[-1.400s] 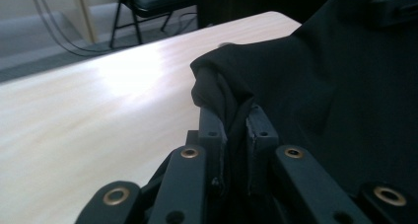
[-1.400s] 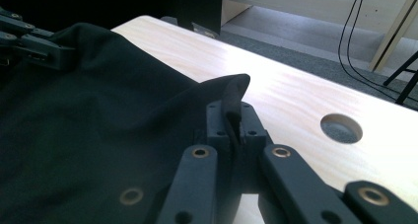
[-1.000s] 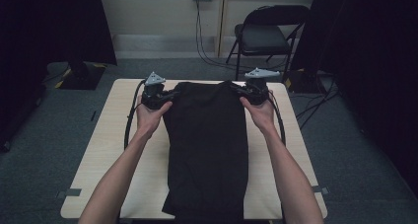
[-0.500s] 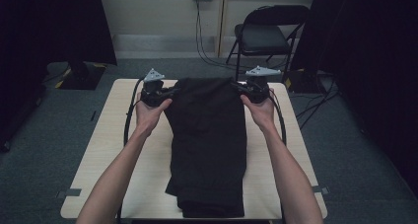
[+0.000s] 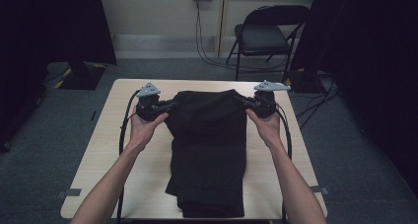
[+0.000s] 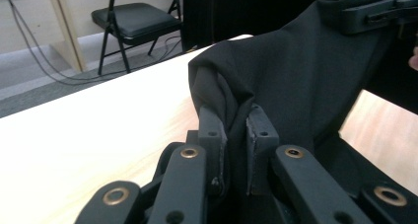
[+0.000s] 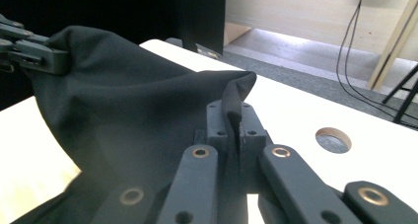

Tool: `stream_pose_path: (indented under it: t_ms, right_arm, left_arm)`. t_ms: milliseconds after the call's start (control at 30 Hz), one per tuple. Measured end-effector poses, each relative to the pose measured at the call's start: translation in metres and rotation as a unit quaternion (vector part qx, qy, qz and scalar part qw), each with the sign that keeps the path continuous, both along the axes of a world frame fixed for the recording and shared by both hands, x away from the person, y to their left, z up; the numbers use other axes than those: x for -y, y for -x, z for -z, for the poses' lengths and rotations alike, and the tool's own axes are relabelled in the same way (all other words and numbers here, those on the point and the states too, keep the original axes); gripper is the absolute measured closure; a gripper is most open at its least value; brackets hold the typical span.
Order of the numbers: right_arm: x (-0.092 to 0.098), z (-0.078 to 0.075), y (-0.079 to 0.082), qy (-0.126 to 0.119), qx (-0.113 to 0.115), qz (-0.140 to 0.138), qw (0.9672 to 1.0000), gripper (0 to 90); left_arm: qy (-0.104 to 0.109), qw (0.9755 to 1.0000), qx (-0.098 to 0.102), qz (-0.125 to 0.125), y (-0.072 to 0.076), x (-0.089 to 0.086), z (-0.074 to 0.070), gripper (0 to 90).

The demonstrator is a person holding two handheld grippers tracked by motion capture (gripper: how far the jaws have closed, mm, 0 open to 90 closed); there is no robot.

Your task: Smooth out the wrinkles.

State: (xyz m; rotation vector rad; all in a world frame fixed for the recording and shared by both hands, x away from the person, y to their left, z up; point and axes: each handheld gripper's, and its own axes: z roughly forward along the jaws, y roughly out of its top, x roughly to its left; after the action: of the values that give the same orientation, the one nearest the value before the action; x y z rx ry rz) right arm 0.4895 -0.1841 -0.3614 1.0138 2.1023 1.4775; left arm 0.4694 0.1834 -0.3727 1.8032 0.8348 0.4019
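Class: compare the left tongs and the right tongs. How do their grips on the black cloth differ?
The left tongs pinch a thick bunched fold of the black cloth, jaws slightly apart; the right tongs clamp a thin edge, jaws nearly together. The left holds the left corner, the right the right corner. Both hold the cloth's far edge.

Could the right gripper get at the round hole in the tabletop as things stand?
Probably not yet: the right gripper is shut on the black garment. The hole lies bare close by, so once it lets go, likely yes.

black garment (image 5: pixel 209 150) bottom edge cut off
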Motion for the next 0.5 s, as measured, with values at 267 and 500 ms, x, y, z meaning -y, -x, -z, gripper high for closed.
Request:
stream_pose_path:
  t_ms: [267, 500]
  right_arm:
    - [0.003, 0.003, 0.022, -0.034, -0.013, -0.013, 0.9993, 87.4]
    - [0.006, 0.000, 0.046, -0.033, -0.003, -0.022, 0.9992, 87.4]
  left_arm:
    - [0.006, 0.9997, 0.002, 0.024, 0.029, -0.001, 0.001, 80.8]
    - [0.011, 0.9992, 0.014, 0.037, 0.050, -0.006, -0.008, 80.8]
